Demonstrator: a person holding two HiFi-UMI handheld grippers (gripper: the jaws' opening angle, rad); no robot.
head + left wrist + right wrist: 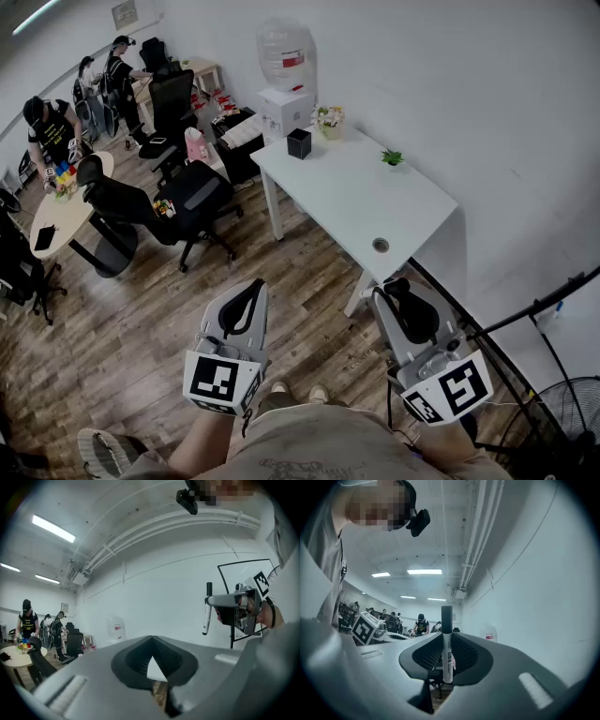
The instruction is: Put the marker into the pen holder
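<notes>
My right gripper [446, 638] is shut on a white marker [447, 654] with a black cap, which stands upright between the jaws. The left gripper view shows the same marker [206, 612] hanging from the right gripper [209, 601]. Seen from the head, both grippers are held at waist height over the wood floor: the left gripper [253, 286] and the right gripper [395, 286]. My left gripper [151, 640] has its jaws together with nothing between them. The black square pen holder [299, 142] stands at the far end of the white table [356, 202], well ahead of both grippers.
On the table are a small green plant [393, 157], a flower pot [330, 122] and a cable hole [380, 245]. Black office chairs [192, 202] stand to its left, and a water dispenser [286, 58] behind it. People work at a round table [66, 214]. A fan [572, 408] is at the lower right.
</notes>
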